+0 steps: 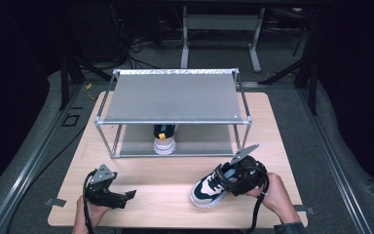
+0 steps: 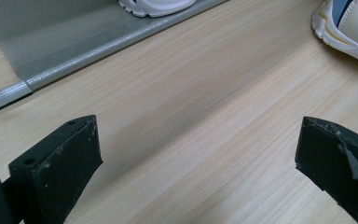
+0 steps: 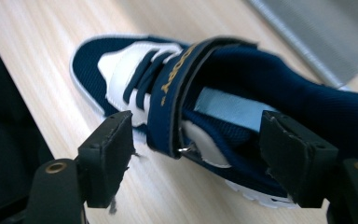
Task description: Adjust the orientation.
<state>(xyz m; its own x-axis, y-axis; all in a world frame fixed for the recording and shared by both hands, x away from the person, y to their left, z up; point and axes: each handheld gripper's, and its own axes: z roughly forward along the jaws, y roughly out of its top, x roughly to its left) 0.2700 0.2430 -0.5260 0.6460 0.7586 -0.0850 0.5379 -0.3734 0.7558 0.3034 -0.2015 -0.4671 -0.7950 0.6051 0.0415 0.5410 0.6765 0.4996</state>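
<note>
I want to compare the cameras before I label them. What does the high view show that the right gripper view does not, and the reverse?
High view alone: the whole metal rack, a second shoe on its lower shelf, the left gripper resting open near the table's front edge, and the person's hands.

Right gripper view alone: the navy strap with gold letters, the pale blue insole, and the right gripper with its fingers on either side of the collar, apart from it.

Both: the navy and white shoe on the wooden table, and part of the rack.
</note>
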